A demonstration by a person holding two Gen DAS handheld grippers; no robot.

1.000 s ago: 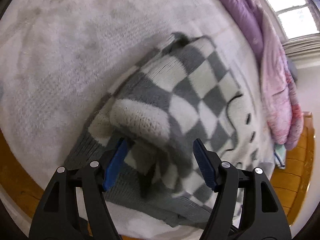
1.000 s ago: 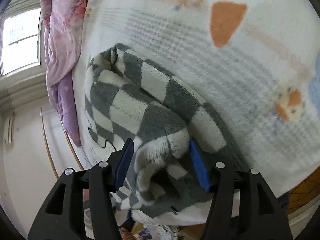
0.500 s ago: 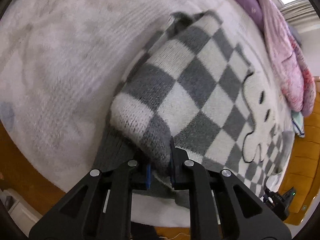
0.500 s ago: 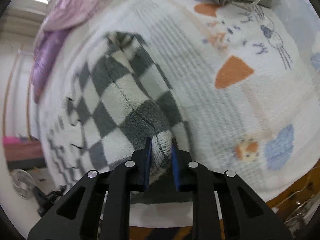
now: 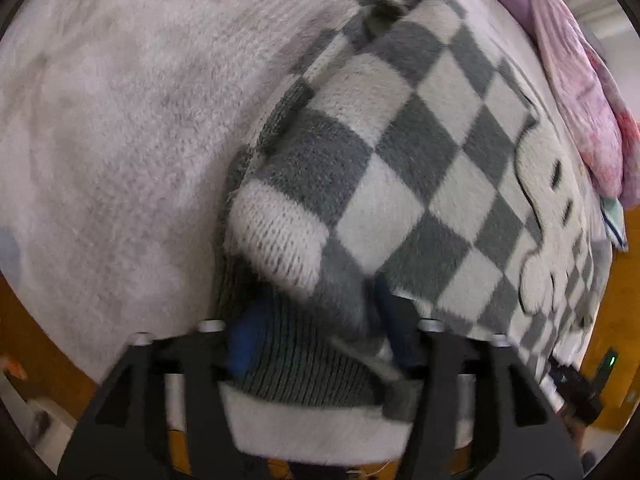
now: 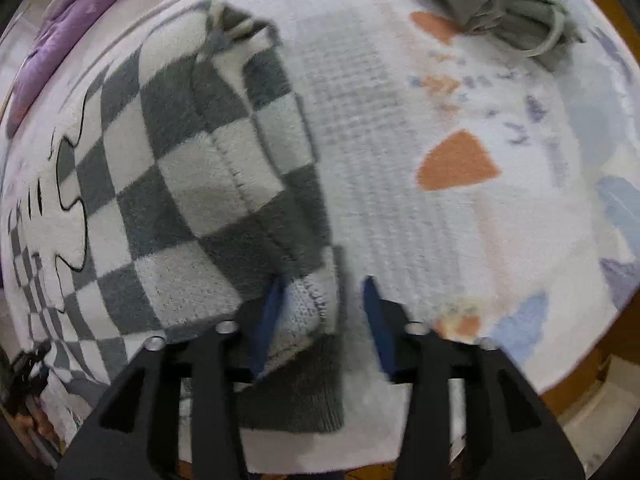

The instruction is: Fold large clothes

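Observation:
A grey-and-white checked knit sweater (image 5: 400,152) with a white cartoon patch lies on the bed, one end folded over itself. In the left wrist view my left gripper (image 5: 316,332) is open, its blue pads either side of the folded corner and grey ribbed hem. In the right wrist view the sweater (image 6: 192,184) lies to the left. My right gripper (image 6: 324,320) is open, its left pad against the sweater's pale corner, its right pad over the blanket.
A white fleece blanket (image 6: 460,208) with orange and blue prints covers the bed. A folded grey-green garment (image 6: 504,8) lies at the far right. Pink and purple quilts (image 5: 580,92) lie along the far side. The wooden bed edge (image 5: 612,320) runs at the near side.
Both grippers were open around the fold, shut on the sweater's corners half a second ago, and have now opened again, with the fold lying on the sweater.

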